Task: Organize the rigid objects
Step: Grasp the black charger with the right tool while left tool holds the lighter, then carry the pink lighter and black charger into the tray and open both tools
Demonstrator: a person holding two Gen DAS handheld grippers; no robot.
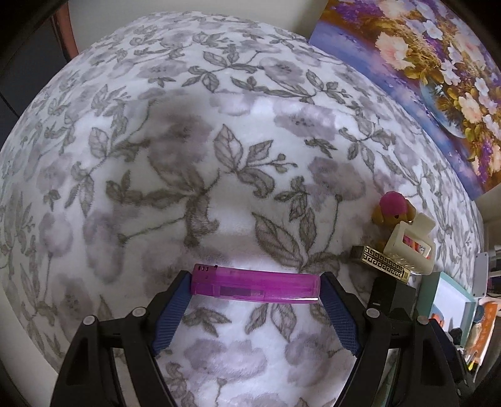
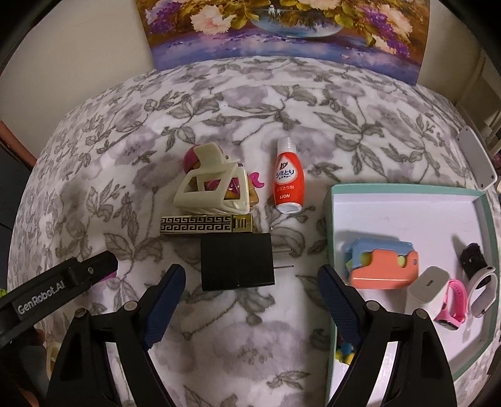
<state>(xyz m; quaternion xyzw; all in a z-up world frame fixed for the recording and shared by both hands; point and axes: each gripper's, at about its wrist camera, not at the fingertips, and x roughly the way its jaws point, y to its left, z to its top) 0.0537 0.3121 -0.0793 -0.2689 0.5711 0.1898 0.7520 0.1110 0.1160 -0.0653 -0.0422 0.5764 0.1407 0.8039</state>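
My left gripper (image 1: 255, 288) is shut on a translucent purple lighter (image 1: 250, 283), held end to end between its blue pads above the floral blanket. My right gripper (image 2: 251, 270) is open, low over the blanket, and a black plug adapter (image 2: 238, 264) lies just ahead between its fingertips. Behind the adapter are a gold-and-black patterned case (image 2: 200, 224), a cream hair claw (image 2: 213, 188) over a pink-and-brown toy (image 2: 254, 184), and a red-and-white bottle (image 2: 288, 178). A teal-rimmed white tray (image 2: 407, 188) lies to the right and holds several items. The left gripper's black arm (image 2: 62, 281) shows at the left.
The tray holds an orange-and-blue piece (image 2: 382, 266), a white charger (image 2: 427, 288), a pink watch (image 2: 454, 300), a white band (image 2: 483, 291) and a small black item (image 2: 472, 256). A flower painting (image 2: 281, 28) leans at the blanket's far edge.
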